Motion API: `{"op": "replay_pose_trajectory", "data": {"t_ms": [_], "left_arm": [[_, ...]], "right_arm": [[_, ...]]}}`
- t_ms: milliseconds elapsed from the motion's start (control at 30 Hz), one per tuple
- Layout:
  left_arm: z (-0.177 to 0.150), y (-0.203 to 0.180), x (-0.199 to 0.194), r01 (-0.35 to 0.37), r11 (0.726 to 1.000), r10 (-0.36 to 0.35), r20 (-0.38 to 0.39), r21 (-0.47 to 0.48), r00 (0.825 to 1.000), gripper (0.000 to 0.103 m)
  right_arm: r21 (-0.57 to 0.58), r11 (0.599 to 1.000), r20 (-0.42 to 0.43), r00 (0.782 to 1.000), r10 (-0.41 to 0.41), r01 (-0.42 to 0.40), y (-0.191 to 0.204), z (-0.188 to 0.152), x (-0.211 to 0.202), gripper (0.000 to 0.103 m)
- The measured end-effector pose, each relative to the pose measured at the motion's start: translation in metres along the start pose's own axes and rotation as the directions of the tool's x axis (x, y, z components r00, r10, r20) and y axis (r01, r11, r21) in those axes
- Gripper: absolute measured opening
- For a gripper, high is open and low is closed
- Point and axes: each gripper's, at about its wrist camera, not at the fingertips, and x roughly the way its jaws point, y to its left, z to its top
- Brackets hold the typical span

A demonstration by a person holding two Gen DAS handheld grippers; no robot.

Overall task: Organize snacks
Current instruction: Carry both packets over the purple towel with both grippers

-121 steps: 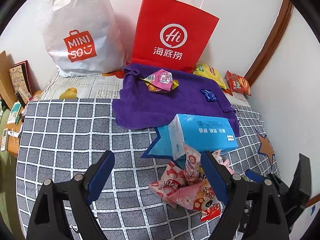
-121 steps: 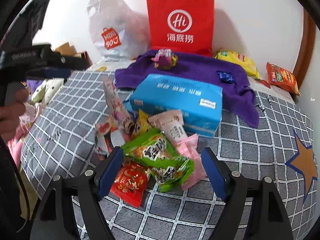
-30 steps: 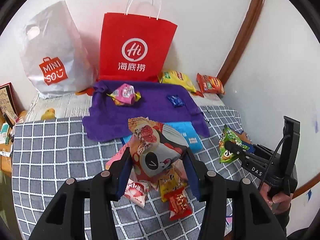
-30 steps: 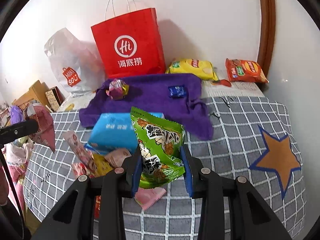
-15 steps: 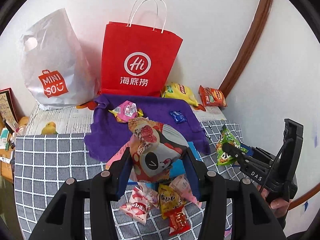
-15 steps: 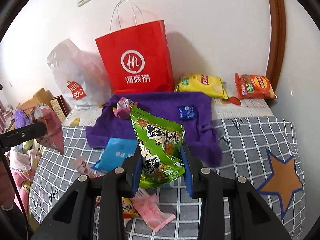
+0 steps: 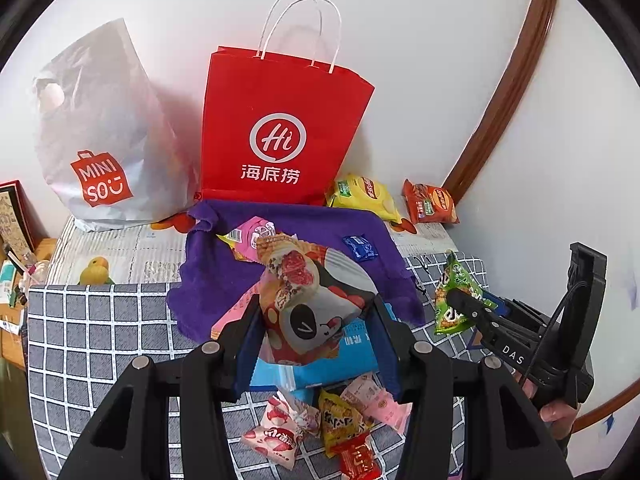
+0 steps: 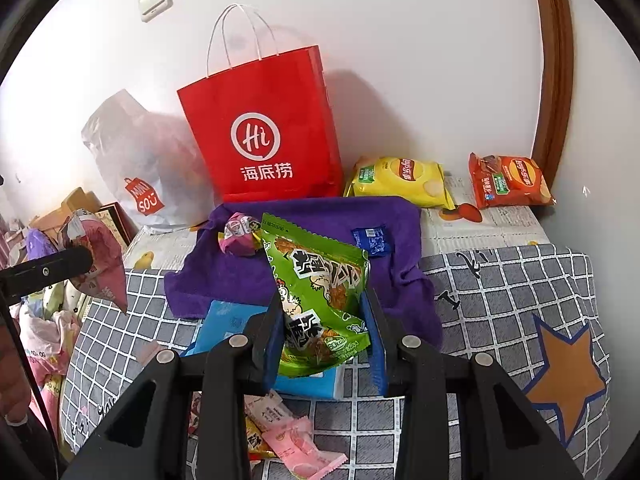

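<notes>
My left gripper is shut on a panda snack packet and holds it in the air above the blue tissue box. My right gripper is shut on a green snack packet, also lifted; it also shows in the left wrist view. A purple cloth lies behind, with a pink candy packet and a small blue packet on it. Several small packets lie on the checked cover below the grippers.
A red paper bag and a white Miniso bag stand against the back wall. A yellow chip bag and an orange chip bag lie at the back right. The checked cover has an orange star patch.
Both grippers closed on their packets and lifted them off the pile. Over the last second both rose and drew back a little with the packets held.
</notes>
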Motion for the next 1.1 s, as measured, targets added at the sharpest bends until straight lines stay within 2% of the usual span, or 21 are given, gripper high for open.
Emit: {"op": "replay_pose_trajectory", "data": {"t_ms": [600,1100], "left_arm": [[0.016,0.016,0.037,0.000,1.000,-0.001,-0.045,-0.024,0.999,0.048],[0.033,0.041,0.081,-0.030,0.999,0.026,-0.097,-0.042,0.995,0.048]], "right_arm": [[0.043,0.999,-0.029,0.999,-0.021,0.022,-0.023,0.017,0.031,0.036],[0.065,0.997,-0.078,0.996,-0.039,0.044,-0.035,0.030,0.079,0.036]]}}
